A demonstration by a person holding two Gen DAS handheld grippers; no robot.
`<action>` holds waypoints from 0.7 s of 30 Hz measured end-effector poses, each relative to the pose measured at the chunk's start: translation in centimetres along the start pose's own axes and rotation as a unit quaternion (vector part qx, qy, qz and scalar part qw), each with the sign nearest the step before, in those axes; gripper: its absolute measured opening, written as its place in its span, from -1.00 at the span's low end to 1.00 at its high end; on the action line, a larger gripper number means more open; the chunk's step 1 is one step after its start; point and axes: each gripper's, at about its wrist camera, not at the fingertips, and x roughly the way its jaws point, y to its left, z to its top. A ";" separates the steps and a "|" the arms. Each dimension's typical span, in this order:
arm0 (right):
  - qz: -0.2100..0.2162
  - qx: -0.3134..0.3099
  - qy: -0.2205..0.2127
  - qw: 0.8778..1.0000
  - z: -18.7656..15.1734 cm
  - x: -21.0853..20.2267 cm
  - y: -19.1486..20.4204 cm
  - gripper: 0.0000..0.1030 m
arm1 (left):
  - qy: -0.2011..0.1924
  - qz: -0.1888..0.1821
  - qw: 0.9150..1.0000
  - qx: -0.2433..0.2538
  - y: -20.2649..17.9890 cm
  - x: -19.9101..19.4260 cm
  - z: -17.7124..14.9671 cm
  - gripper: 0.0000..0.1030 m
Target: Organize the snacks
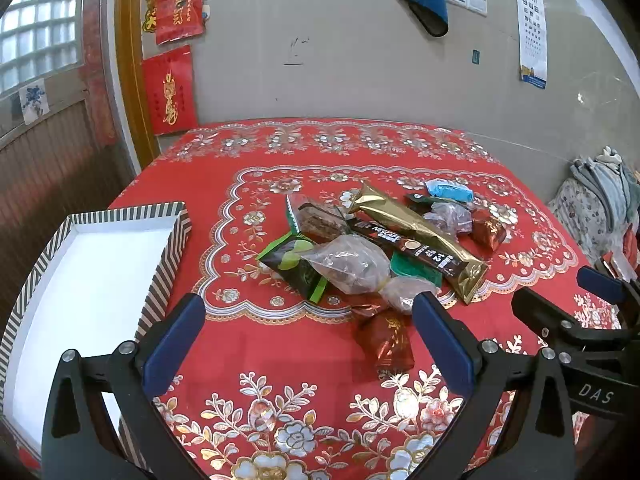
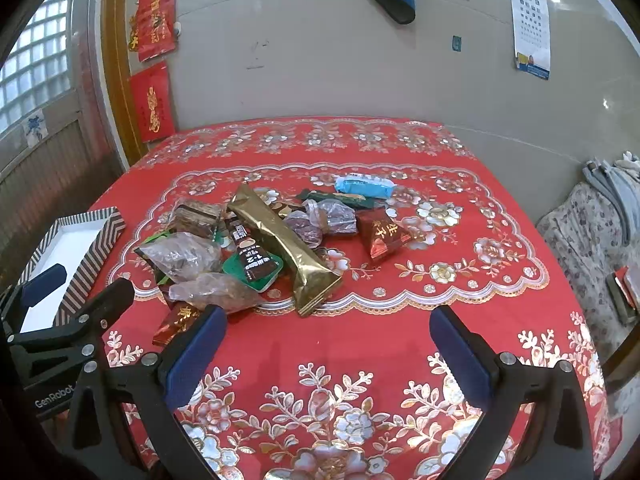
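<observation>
Your left gripper point(image 1: 308, 336) and right gripper point(image 2: 328, 344) both hover spread wide and empty before the snack pile point(image 1: 372, 240) mid-desk, so start with the nearest red candy packet point(image 1: 386, 342) and carry it left to the striped box point(image 1: 168, 248).

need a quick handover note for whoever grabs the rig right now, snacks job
Left claw: open, empty, hovering over the near edge of the pile.
Right claw: open, empty, over bare tablecloth in front of the pile.
Striped box: at the table's left, nothing seen in the part in view.
Snacks are heaped mid-table: gold packet, Nescafe stick, clear-wrapped pieces, green packet, blue packet, red candy to the right, another red candy nearest the left claw.
Done: nothing sorted yet.
Left: the whole pile, presumably into the box.
</observation>
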 end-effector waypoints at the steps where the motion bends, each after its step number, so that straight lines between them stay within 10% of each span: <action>1: 0.001 0.000 0.001 1.000 0.0 0.1 0.0 0.99 | -0.001 0.001 1.000 0.000 0.0 0.0 0.0 1.00; 21: 0.007 0.009 0.012 1.000 -0.3 0.8 -0.7 0.99 | 0.016 -0.001 1.000 -0.003 1.5 1.1 0.6 1.00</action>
